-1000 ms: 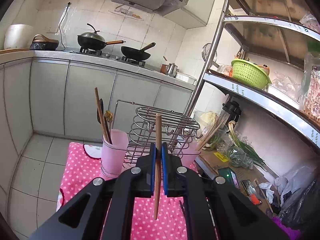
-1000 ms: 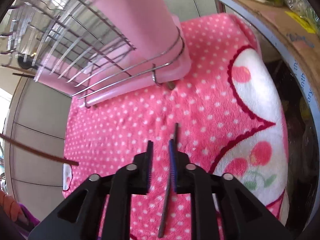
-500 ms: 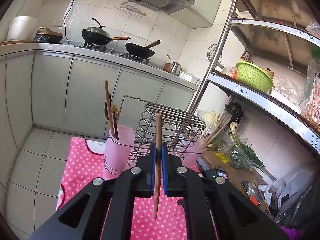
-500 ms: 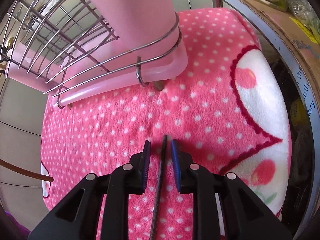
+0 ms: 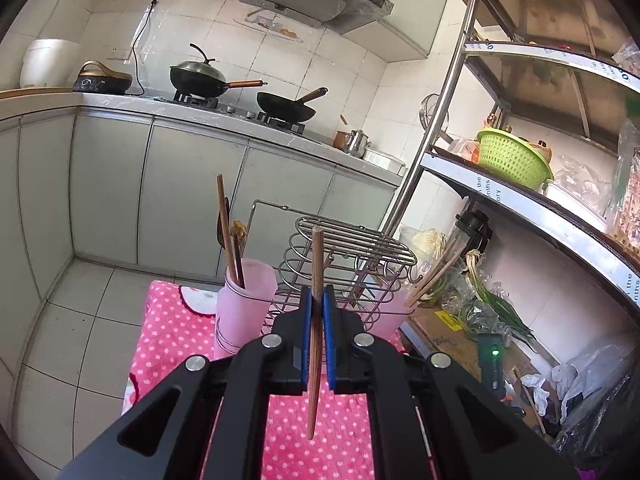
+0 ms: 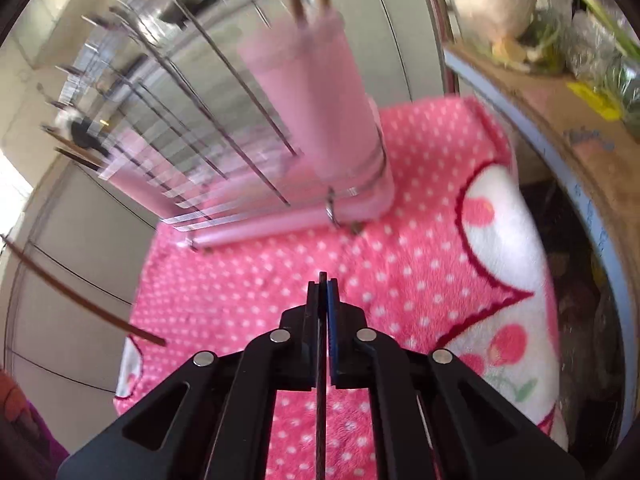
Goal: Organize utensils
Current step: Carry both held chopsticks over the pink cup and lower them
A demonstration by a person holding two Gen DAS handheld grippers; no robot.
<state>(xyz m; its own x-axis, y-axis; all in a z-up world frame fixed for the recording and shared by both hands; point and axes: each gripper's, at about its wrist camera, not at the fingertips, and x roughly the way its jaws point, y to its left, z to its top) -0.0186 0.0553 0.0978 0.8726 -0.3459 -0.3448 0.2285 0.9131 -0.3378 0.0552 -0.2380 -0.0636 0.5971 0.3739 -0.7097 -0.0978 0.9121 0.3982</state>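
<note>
While the sorting stood partly done, a worktop (image 5: 168,336) draped in fleecy pink polka-dot cloth carried a chromed wire rack (image 5: 352,264) flanked by two frosted pink plastic cups. The left cup (image 5: 244,300) already held several wooden sticks and a dark-headed utensil; the right cup (image 6: 316,96) held more chopsticks. Two pieces were not yet stowed. The left claw (image 5: 316,320) was clamped on a slim, round brown wooden chopstick (image 5: 316,264), held upright above the cloth in front of the rack. The right claw (image 6: 322,292), blurred, was pinched narrow on a thin dark chopstick (image 6: 320,420) lying along its fingers, just above or on the cloth; contact could not be told.
</note>
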